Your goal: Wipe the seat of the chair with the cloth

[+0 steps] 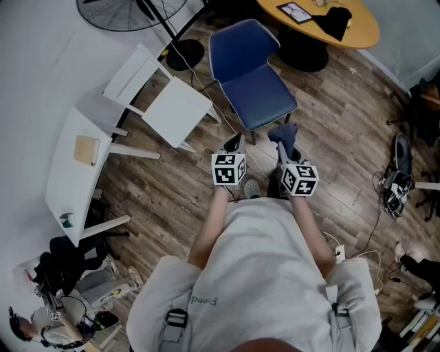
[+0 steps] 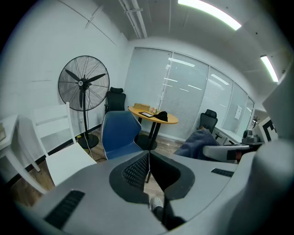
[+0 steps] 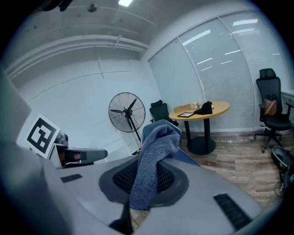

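Note:
The blue chair [image 1: 253, 86] stands on the wood floor just ahead of me, its seat bare; it also shows as the blue chair [image 2: 118, 135] and, partly hidden, the blue chair [image 3: 158, 126]. My right gripper [image 1: 285, 141] is shut on a blue-grey cloth [image 1: 283, 135], which sticks up and drapes over the jaws as the cloth [image 3: 154, 158]. This gripper hovers at the seat's near right corner. My left gripper [image 1: 234, 146] is shut with nothing in it, at the seat's near left edge; its jaws meet in the left gripper view [image 2: 148, 167].
A white chair [image 1: 165, 103] and a white table [image 1: 72, 172] stand to the left. A floor fan [image 1: 130, 14] is at the back, its cable running past the chairs. A round wooden table [image 1: 323, 20] sits behind. Bags and cables [image 1: 399, 179] lie at right.

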Available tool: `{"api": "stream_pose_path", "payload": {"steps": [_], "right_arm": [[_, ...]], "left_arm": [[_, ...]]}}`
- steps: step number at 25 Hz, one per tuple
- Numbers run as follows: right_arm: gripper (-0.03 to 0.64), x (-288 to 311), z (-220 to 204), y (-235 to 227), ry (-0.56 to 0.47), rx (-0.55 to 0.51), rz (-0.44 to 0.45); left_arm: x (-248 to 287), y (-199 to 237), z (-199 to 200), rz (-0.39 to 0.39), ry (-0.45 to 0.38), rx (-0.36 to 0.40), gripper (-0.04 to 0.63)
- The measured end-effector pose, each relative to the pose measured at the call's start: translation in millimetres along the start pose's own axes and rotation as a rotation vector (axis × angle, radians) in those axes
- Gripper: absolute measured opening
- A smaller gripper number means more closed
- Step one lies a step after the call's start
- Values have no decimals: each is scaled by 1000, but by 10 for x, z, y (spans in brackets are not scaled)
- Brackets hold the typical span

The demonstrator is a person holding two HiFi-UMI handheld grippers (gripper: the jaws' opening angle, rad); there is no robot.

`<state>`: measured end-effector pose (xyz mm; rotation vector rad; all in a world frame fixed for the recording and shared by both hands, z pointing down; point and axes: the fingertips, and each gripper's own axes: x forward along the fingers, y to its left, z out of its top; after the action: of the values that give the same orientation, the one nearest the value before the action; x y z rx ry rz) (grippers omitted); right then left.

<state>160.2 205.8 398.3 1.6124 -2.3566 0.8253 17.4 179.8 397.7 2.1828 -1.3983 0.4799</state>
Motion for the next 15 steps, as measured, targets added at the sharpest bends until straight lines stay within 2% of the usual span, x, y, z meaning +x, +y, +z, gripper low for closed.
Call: {"api": "stream_pose_path", "payload": {"steps": [15], "right_arm": [[46, 25, 26, 102, -6, -44, 38]], "left_arm": [[0, 7, 20, -2, -1, 0, 29]]}}
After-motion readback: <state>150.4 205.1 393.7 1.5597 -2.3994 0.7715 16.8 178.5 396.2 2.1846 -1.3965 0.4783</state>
